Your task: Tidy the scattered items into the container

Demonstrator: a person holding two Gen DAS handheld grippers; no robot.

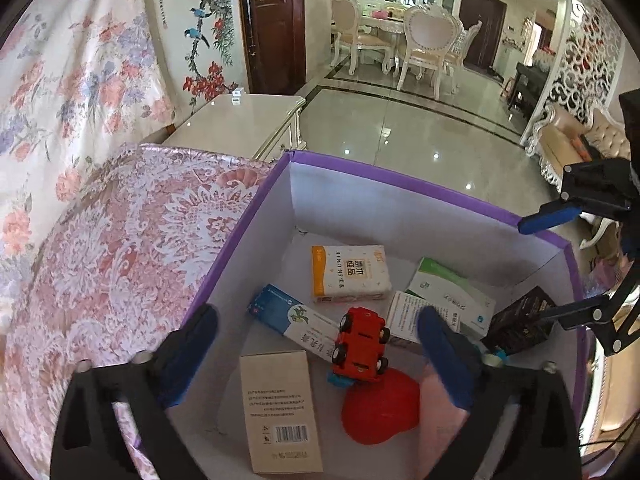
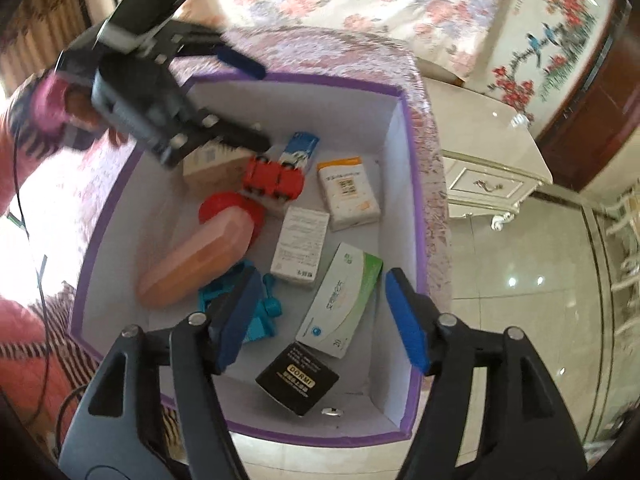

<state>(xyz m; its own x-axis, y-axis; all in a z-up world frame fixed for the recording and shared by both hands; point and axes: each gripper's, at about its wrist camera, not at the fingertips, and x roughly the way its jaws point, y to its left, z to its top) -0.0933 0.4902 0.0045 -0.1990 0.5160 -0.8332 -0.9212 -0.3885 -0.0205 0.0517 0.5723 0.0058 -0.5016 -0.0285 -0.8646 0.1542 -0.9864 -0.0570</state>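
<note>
A purple-rimmed box (image 1: 400,182) with white walls holds several items: a red toy car (image 1: 360,344), a tissue pack (image 1: 350,274), a blue-and-white carton (image 1: 292,320), a beige carton (image 1: 280,408) and a green-and-white carton (image 1: 452,292). My left gripper (image 1: 320,360) hangs open over the car with nothing between its fingers. In the right wrist view my right gripper (image 2: 324,320) stands open above the box (image 2: 320,80). A black carton (image 2: 298,378) lies tilted on the floor of the box below it. A pink case (image 2: 200,256) and a blue toy (image 2: 256,304) lie beside it.
The box sits on a pink floral cloth (image 1: 120,260). A cream cabinet (image 1: 240,124) stands beyond it, with glossy tile floor (image 1: 400,128) and dining chairs further off. A hand in a pink sleeve (image 2: 52,108) holds the left gripper (image 2: 252,100).
</note>
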